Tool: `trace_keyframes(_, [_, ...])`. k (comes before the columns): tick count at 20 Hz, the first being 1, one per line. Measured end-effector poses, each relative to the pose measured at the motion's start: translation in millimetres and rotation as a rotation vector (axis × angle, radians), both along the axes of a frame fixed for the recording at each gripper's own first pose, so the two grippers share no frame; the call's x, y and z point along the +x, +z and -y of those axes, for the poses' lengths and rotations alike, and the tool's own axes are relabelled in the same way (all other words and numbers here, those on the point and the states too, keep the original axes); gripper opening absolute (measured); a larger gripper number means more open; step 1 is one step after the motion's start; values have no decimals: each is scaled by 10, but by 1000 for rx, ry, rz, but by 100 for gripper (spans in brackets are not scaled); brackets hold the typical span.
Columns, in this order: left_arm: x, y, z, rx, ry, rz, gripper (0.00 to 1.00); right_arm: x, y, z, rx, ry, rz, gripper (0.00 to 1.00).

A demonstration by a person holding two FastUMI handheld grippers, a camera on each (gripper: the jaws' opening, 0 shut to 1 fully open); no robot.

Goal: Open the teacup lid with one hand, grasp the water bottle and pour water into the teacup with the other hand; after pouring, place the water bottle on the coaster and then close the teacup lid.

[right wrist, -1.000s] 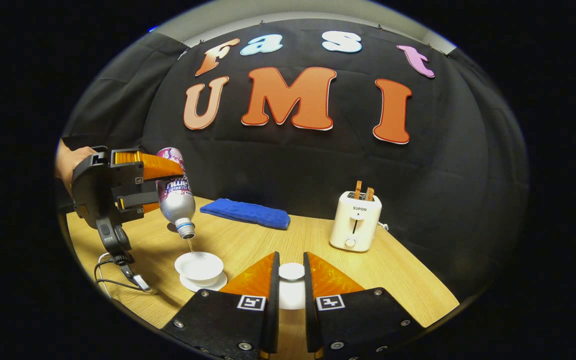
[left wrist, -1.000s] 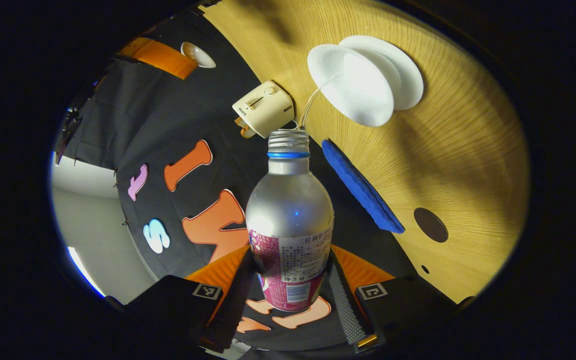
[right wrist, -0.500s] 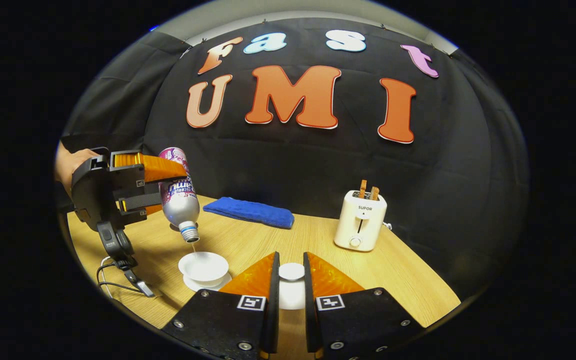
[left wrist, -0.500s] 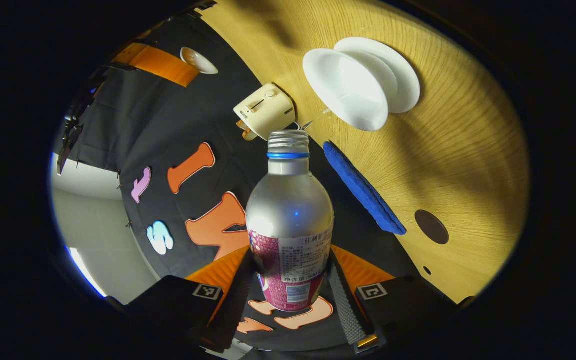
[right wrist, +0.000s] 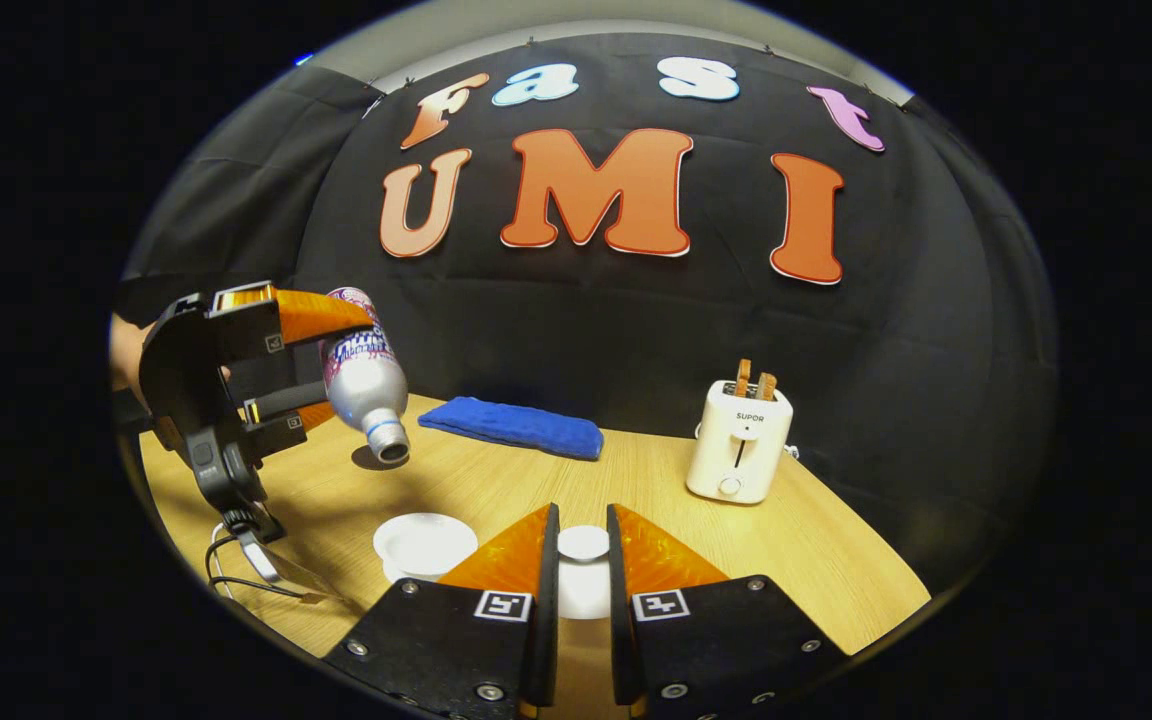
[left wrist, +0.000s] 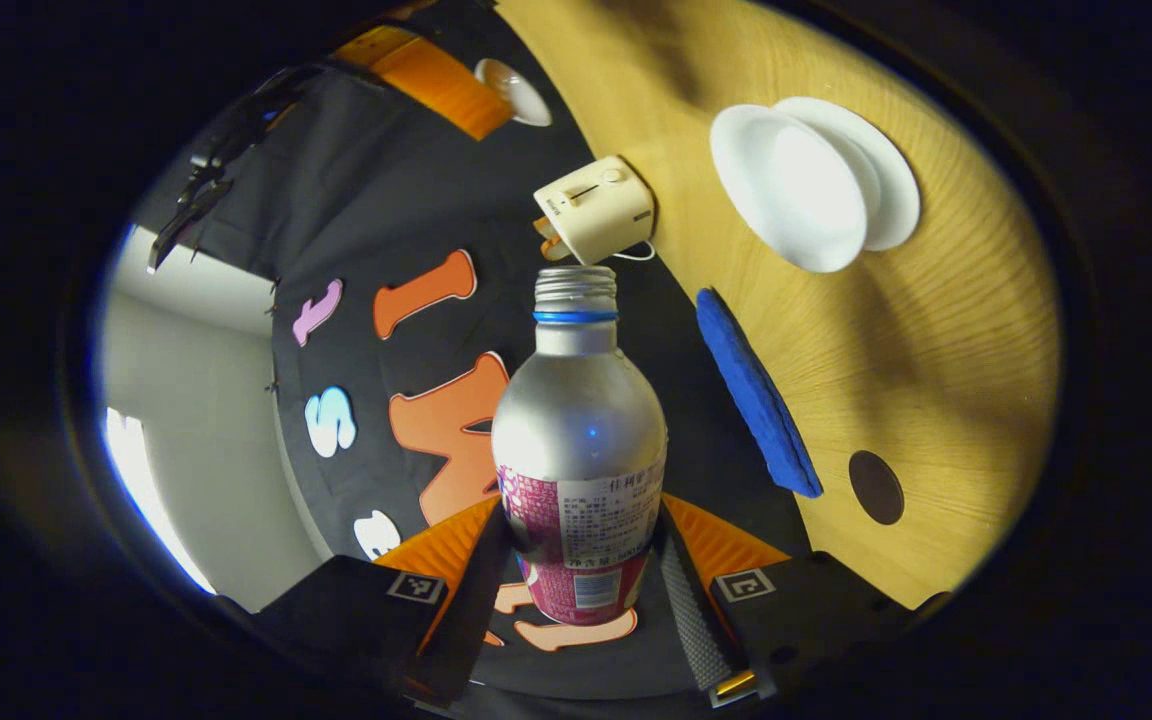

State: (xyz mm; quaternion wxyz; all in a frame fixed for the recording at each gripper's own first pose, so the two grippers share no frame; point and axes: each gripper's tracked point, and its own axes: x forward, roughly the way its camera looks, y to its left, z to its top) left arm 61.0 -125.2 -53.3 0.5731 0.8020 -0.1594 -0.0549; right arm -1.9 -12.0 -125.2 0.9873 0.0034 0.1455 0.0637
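Note:
A silver water bottle (left wrist: 576, 440) with a pink label and no cap is held in my left gripper (left wrist: 581, 545), whose fingers are shut on its lower body. In the right gripper view the bottle (right wrist: 364, 372) hangs tilted, mouth down to the right, above and left of the white teacup (right wrist: 424, 540). No water runs from it. The teacup (left wrist: 796, 190) stands open on its saucer (left wrist: 894, 175). My right gripper (right wrist: 582, 515) is shut on the white lid (right wrist: 583, 545), held to the right of the cup. A dark round coaster (left wrist: 876, 487) lies on the wooden table.
A folded blue cloth (right wrist: 511, 425) lies at the back of the table (right wrist: 796, 560). A cream toaster (right wrist: 739, 440) with two slices stands at the back right. A cable (right wrist: 256, 575) trails on the table's left edge below the left gripper (right wrist: 266, 370).
The thin stream into the teacup has stopped. The left gripper has lifted the bottle and tipped it back towards level, away from the cup. The right gripper still holds the lid.

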Motion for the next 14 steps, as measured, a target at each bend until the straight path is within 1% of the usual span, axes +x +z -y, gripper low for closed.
trace_keyframes(2, [19, 131, -115, -131, 11, 6, 86, 15, 15, -57, 4, 8, 1, 23])
trace_keyframes(3, [35, 198, -179, -208, 18, 5, 83, 25, 11, -87, 4, 12, 2, 23])
trace_keyframes(5, [70, 296, -289, -351, 29, 12, 86, 52, 32, -139, 8, 17, 1, 23])
trace_keyframes(6, [121, 335, -320, -417, 30, 18, 82, 74, 40, -176, 10, 19, 1, 23])
trace_keyframes(9, [285, 438, -343, -596, 27, 40, 82, 119, 78, -270, 10, 30, 6, 23])
trace_keyframes(11, [348, 461, -383, -748, 46, 31, 82, 148, 108, -338, 8, 38, 9, 23])
trace_keyframes(12, [383, 461, -396, -833, 64, 19, 78, 160, 133, -374, 7, 42, 11, 23])
trace_keyframes(13, [405, 475, -367, -918, 78, 1, 82, 186, 130, -402, 4, 44, 14, 23])
trace_keyframes(14, [435, 486, -370, -996, 97, -12, 82, 203, 139, -440, 2, 50, 14, 22])
